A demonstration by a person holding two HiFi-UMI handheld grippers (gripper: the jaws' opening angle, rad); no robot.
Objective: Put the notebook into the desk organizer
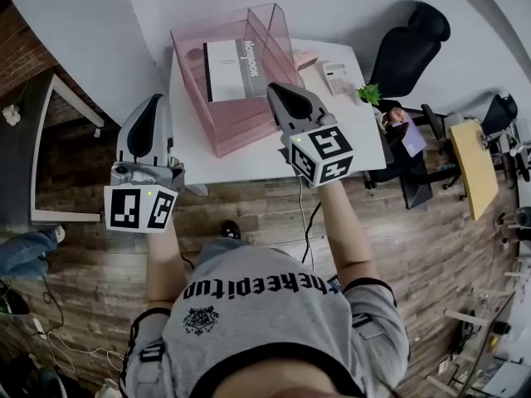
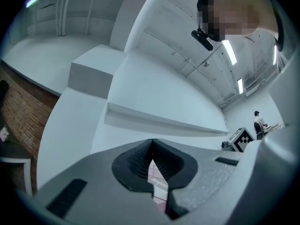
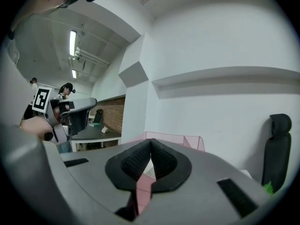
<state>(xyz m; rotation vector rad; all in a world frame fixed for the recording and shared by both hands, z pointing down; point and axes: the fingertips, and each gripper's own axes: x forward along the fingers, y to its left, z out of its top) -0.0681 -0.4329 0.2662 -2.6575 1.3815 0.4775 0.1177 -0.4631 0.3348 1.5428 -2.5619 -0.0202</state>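
Notebook (image 1: 232, 69) is being seen already inside desk organizer (image 1: 236, 135) on tabletop (image 1: 249, 164), long axis running away from jaws. Right gripper (image 1: 276, 94) nearer, left gripper (image 1: 152, 106) beyond tabletop edge; both jaws being held shut, empty.

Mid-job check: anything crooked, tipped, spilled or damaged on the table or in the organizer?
Nothing stands out. The notebook sits inside the pink organizer, square with its walls, and the organizer rests flat on the white table. Both the left gripper and right gripper are shut and empty.
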